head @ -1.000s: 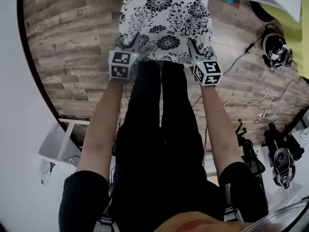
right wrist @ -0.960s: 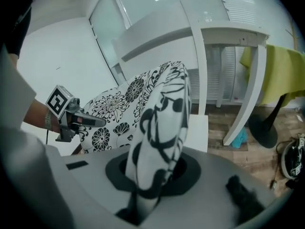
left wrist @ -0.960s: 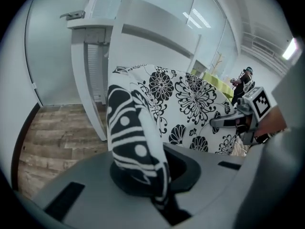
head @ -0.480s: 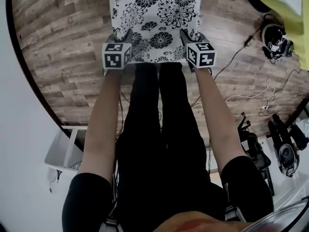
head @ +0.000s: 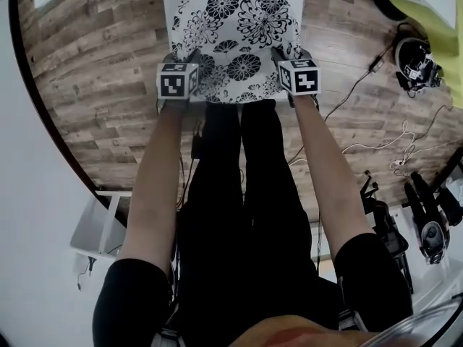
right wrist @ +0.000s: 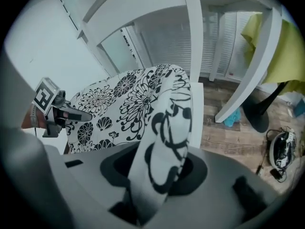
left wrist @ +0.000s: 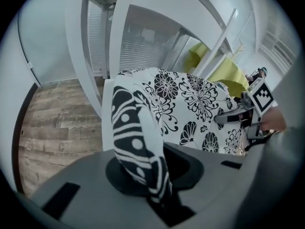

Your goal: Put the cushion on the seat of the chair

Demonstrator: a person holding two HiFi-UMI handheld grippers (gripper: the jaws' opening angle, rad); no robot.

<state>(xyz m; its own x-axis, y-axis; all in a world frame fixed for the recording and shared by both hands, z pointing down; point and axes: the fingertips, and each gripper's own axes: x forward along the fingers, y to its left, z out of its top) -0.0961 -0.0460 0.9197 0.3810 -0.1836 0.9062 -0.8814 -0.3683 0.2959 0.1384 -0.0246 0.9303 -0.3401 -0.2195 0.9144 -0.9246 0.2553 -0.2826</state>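
The black-and-white flowered cushion lies over the white chair seat, straight ahead of the person's legs. My left gripper has the cushion's near left corner pinched between its jaws, which are opening. My right gripper stands at the near right corner; its jaws are opening too, and the fabric sits loose between them. Each gripper view shows the other gripper across the cushion, the right one and the left one. The seat's edge shows beside the cushion.
White table legs rise just behind the chair, with a yellow-green cloth hanging at the right. Cables and a black device lie on the wood floor to the right. A white box stands at the lower left.
Both grippers have sunk with the cushion, which has gone from hanging above the floor to lying over the white seat. The seat's white edge now shows round it.
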